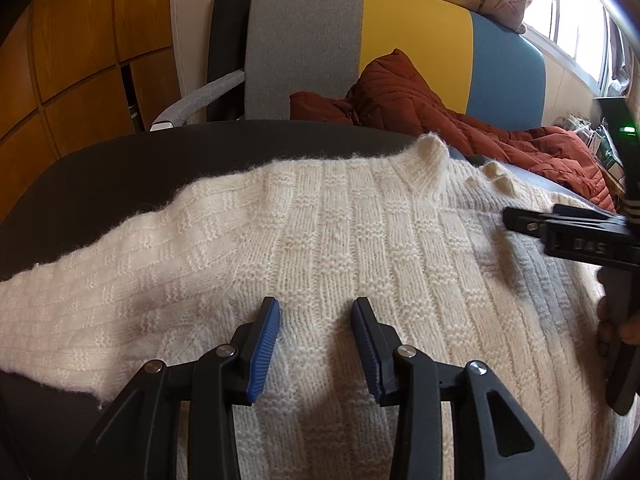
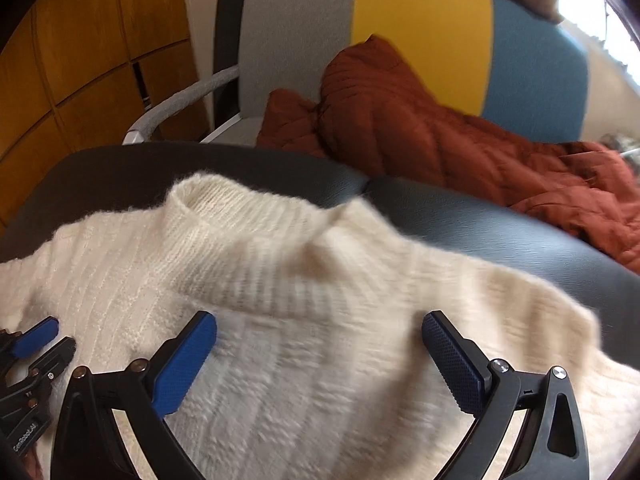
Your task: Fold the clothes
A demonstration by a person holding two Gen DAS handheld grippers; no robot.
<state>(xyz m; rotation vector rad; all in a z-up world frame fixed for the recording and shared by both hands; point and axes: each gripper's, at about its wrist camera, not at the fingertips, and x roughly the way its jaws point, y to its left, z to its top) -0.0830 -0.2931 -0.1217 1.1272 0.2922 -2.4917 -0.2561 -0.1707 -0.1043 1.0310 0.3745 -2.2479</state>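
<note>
Across the dark padded bench [image 1: 132,160] a cream knitted sweater [image 1: 320,240] lies spread flat, its ribbed collar [image 2: 240,240] at the far edge and its body running back toward the near side, so the long axis goes near to far. Beyond the bench, a rust quilted jacket [image 2: 420,120] is heaped on a grey, yellow and blue chair [image 2: 420,20].

The left tool [image 1: 316,320] sits low over the knit, jaws parted about half way with nothing pinched between the 2 blue pads; only flat fabric shows in the gap. The right tool [image 2: 320,344] hangs just near of the collar, jaws spread wide and empty, its view blurred.

The collar lies straight ahead of the right tool, so that hand is nearer the neckline and right shoulder; the left tool, seen at the left edge of the right wrist view, is over the left part of the body, with the left sleeve [image 1: 80,280] trailing off to its left. Judging by this, a first fold would likely need each tool to pinch an edge on its own side.
</note>
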